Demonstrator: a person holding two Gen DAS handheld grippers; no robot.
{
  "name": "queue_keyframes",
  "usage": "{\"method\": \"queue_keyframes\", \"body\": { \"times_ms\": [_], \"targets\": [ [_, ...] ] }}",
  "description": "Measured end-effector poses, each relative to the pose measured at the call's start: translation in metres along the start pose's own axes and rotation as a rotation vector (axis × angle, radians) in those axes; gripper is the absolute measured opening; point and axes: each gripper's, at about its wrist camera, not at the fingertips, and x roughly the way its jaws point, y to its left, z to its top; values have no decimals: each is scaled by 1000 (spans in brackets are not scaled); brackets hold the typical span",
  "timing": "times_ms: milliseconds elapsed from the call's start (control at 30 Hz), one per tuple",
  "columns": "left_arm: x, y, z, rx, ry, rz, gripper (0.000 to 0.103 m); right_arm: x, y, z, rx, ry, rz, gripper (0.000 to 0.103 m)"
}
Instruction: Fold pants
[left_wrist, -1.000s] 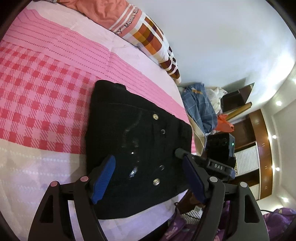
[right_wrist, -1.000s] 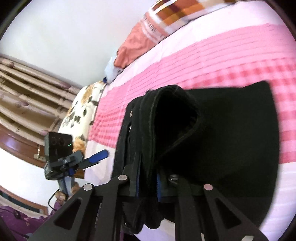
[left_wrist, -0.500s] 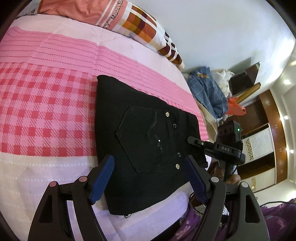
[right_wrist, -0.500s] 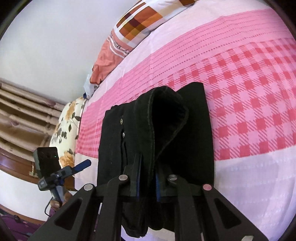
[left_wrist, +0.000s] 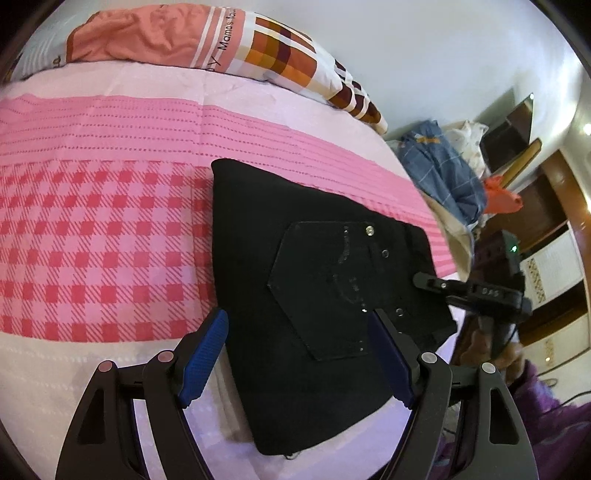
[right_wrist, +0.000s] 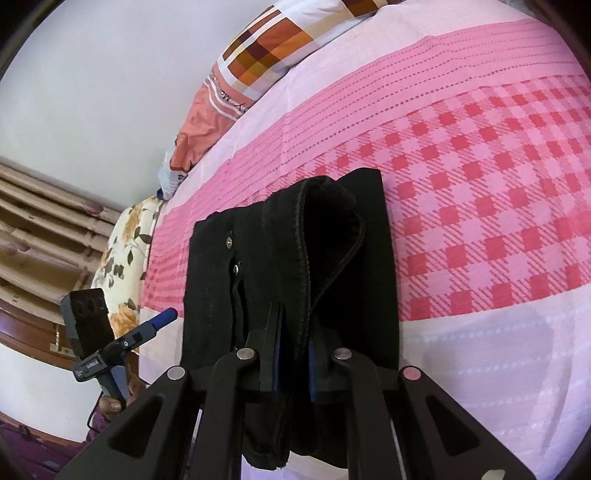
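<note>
Black pants (left_wrist: 314, 258) lie folded on the pink checked bedsheet (left_wrist: 110, 240), back pocket and rivets facing up. My left gripper (left_wrist: 297, 321) hovers open over their near edge; its blue pads (left_wrist: 207, 350) stand on either side of the pocket and touch nothing. My right gripper (right_wrist: 293, 332) is shut on a thick folded edge of the pants (right_wrist: 218, 295), which arches up in front of it. In the left wrist view the right gripper (left_wrist: 421, 280) shows at the pants' right edge. The left gripper (right_wrist: 162, 319) appears at the left in the right wrist view.
A patchwork orange pillow (left_wrist: 258, 48) lies at the head of the bed, with a floral pillow (right_wrist: 122, 251) beside it. A pile of clothes (left_wrist: 443, 177) and wooden furniture (left_wrist: 546, 206) stand past the bed's right side. The bed's near edge is just below the pants.
The left gripper has rolled and shifted, so the pants now sit squarer ahead of it. The right gripper has moved across the bed, keeping its hold on the fold.
</note>
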Motion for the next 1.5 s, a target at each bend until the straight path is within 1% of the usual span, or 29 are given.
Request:
{"method": "queue_keyframes", "body": {
  "times_ms": [133, 233, 300, 333, 433, 533, 600, 700, 800, 933, 1233, 1333, 1500],
  "targets": [
    [4, -3, -1, 28, -6, 33, 78, 1, 1, -1, -33, 0, -46, 10],
    [8, -6, -2, 58, -12, 77, 78, 8, -3, -3, -58, 4, -86, 10],
    [12, -10, -2, 86, -18, 132, 78, 12, -13, -3, -23, 1, -72, 12],
    [11, -10, -3, 94, -23, 148, 78, 13, -16, -3, -14, -3, -63, 12],
    [12, -15, -4, 127, -44, 226, 78, 14, -14, -3, -35, -22, -75, 13],
    [11, -15, -6, 138, -67, 280, 78, 14, -18, -4, -18, -38, -54, 13],
    [11, -15, -7, 147, -73, 328, 78, 14, -17, -5, -20, -49, -57, 14],
    [12, -15, -9, 162, -74, 376, 78, 13, -16, -8, -22, -59, -61, 15],
    [10, -15, -10, 175, -81, 393, 78, 12, -16, -10, -14, -62, -58, 16],
    [10, -18, -11, 193, -88, 417, 78, 12, -15, -10, -35, -64, -73, 16],
    [14, -26, -10, 226, -82, 453, 78, 11, -18, -10, -12, -62, -48, 18],
    [16, -27, -10, 232, -79, 476, 78, 10, -21, -9, 2, -61, -33, 18],
    [13, -28, -11, 223, -101, 490, 78, 9, -22, -10, 3, -62, -31, 20]
  ]
}}
